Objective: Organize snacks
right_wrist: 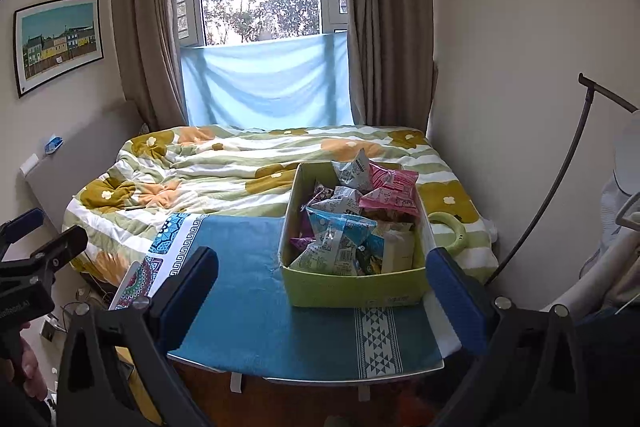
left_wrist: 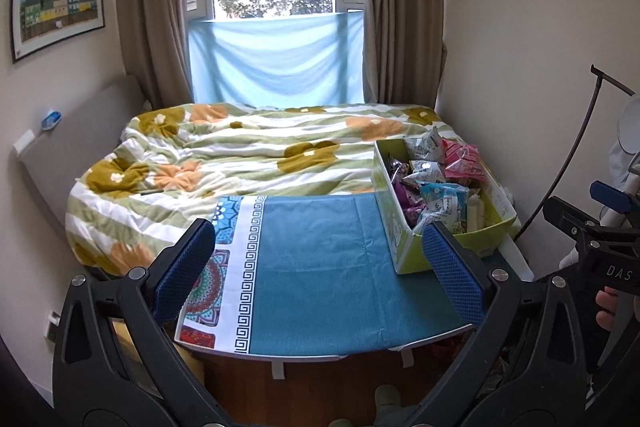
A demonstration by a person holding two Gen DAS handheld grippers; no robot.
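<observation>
I hold both grippers above the near edge of the small table with the teal cloth. My left gripper has its jaws spread wide and grips nothing. My right gripper is also wide apart and empty. The green snack box, full of snack packets, stands on the cloth at the right side, beside the flowered blanket.
</observation>
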